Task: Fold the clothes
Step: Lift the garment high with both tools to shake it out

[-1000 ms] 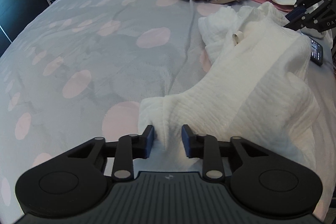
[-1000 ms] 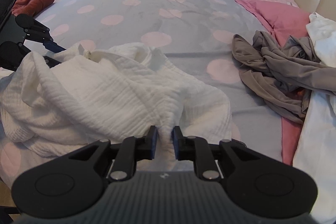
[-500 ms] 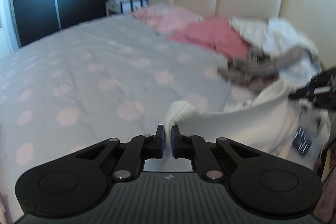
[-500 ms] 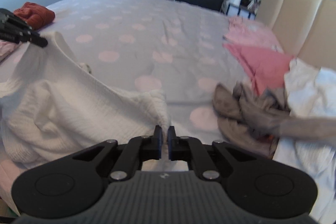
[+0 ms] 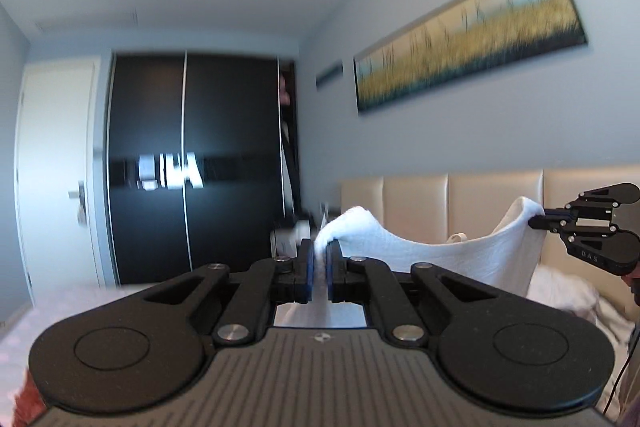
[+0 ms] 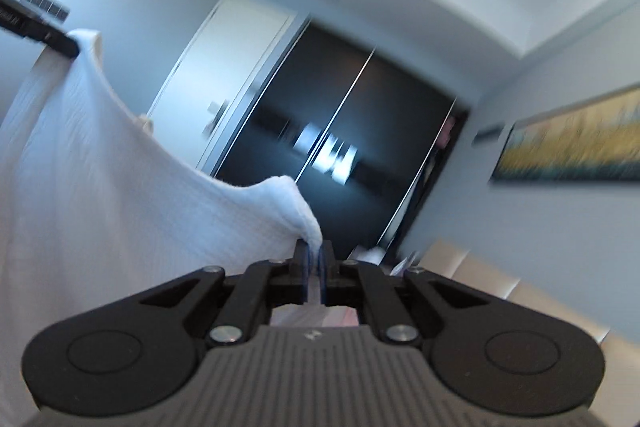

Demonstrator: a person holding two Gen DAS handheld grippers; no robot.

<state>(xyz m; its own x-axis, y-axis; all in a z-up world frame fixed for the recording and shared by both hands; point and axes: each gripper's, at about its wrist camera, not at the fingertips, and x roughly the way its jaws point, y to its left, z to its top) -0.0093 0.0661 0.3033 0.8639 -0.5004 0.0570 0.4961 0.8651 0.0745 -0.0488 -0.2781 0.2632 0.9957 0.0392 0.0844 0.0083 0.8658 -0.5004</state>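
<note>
High above the bed, both my grippers have the white garment [image 5: 448, 263] strung between them, and that height is the point: cloth hanging free drops straight under its own weight, so I can see its shape before I lay it down.

Left gripper [image 5: 318, 269] first. The blue pads [image 5: 307, 267] are nearly together, with a thin fold of white fabric pinched between them and a soft bunched corner puffing up just past the tips. Over on the right side of that view sits my right gripper [image 5: 538, 221], clamped on the opposite corner. The top edge sags in a curve between the two, so I judge the span isn't pulled taut yet.

Now the right wrist view. Right gripper [image 6: 315, 263] is closed down on a knuckle of the same cloth, fingers almost touching, fabric filling the narrow slot. From there the garment [image 6: 100, 187] sweeps away and up to the left gripper [image 6: 60, 45], which grips the far corner, while the body of the cloth hangs down on the left.

Behind it all I see the dark wardrobe [image 5: 192, 167], the landscape painting [image 5: 468, 39] and the padded headboard [image 5: 460, 199]. Much of this is blurred, so whether the hem hangs clear of the bed, I cannot tell. Next, I reckon, spread wider and lower it flat.
</note>
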